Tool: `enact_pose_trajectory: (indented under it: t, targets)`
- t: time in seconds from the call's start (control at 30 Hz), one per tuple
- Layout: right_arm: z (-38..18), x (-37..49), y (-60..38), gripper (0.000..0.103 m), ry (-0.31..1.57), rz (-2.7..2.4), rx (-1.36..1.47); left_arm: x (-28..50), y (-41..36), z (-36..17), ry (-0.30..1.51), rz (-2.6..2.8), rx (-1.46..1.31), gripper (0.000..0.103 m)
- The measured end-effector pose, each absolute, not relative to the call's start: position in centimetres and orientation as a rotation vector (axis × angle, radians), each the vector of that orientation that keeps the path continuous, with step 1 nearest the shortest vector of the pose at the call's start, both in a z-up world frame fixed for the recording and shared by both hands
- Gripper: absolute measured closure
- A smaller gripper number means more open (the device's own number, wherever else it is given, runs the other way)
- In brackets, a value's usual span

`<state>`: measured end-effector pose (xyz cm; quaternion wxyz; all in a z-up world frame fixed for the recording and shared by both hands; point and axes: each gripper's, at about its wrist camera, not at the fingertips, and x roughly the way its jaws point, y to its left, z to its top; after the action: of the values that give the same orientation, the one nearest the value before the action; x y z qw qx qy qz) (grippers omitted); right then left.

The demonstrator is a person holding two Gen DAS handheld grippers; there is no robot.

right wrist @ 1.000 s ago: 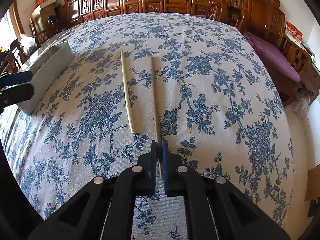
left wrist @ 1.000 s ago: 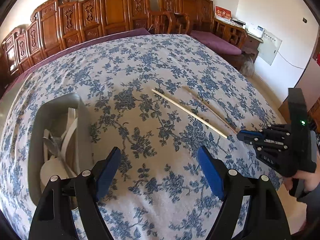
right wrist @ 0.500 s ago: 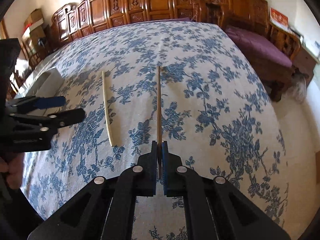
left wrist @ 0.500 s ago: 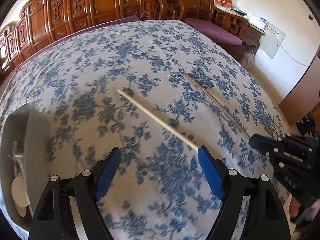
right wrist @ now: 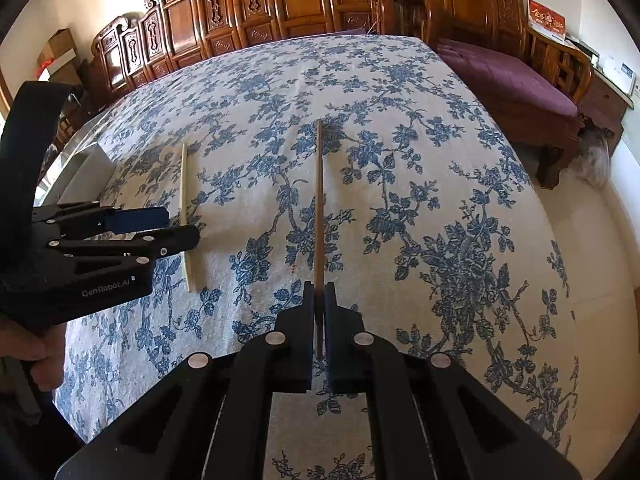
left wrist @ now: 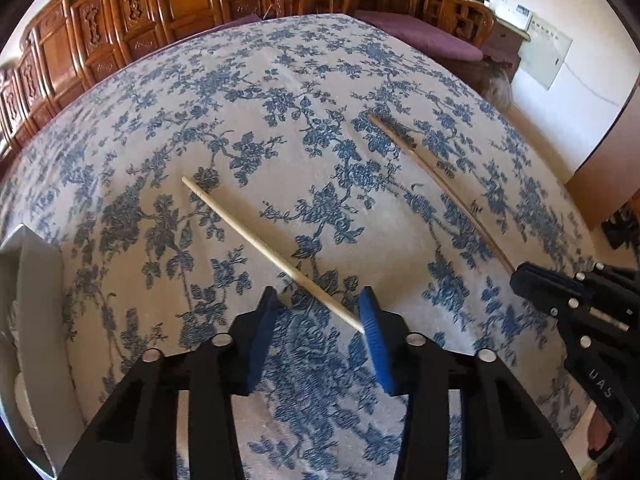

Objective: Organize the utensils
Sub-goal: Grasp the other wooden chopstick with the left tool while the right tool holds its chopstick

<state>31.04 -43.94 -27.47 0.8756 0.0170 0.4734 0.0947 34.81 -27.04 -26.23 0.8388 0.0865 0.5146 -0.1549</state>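
My right gripper (right wrist: 317,312) is clamped on the near end of the darker chopstick (right wrist: 319,200), whose far end rests on the floral tablecloth (right wrist: 440,208). My left gripper (left wrist: 320,320) has just been closing around the pale chopstick (left wrist: 256,240), its pads not yet pinching it. Since a second ago the left has swung away from the grey utensil tray (left wrist: 36,280) and dropped over that stick.

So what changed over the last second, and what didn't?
The left gripper swung away from the tray to the pale chopstick. Its jaws have just been closing around the near end, and a gap still shows on one side. The right gripper stayed shut on the darker chopstick, and both sticks kept their places on the cloth.
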Motion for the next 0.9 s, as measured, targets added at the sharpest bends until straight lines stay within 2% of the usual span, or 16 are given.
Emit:
enact_pose_trajectory:
  t: [0.03,0.1,0.17,0.4,0.9]
  targets:
    - [-27.5,31.0,-43.8,0.097,0.989,0.200,0.033,34.7,-26.8,-26.2,1.092,-0.327,0.184,0.071]
    - [-27.5,30.9,-43.6,0.097,0.990,0.204,0.032,34.3,-25.8,-26.1,1.104,-0.329,0.174,0.083]
    - [-27.6,30.9,-43.4,0.097,0.991,0.211,0.027,34.2,-25.0,-26.1,1.114,-0.329,0.164,0.088]
    - [-28.0,30.7,-41.8,0.097,1.003,0.235,-0.010,33.9,-22.0,-26.2,1.126,-0.309,0.132,0.099]
    - [-26.1,29.9,-38.7,0.097,0.957,0.301,-0.053,30.3,-16.8,-23.9,1.077,-0.305,0.117,0.099]
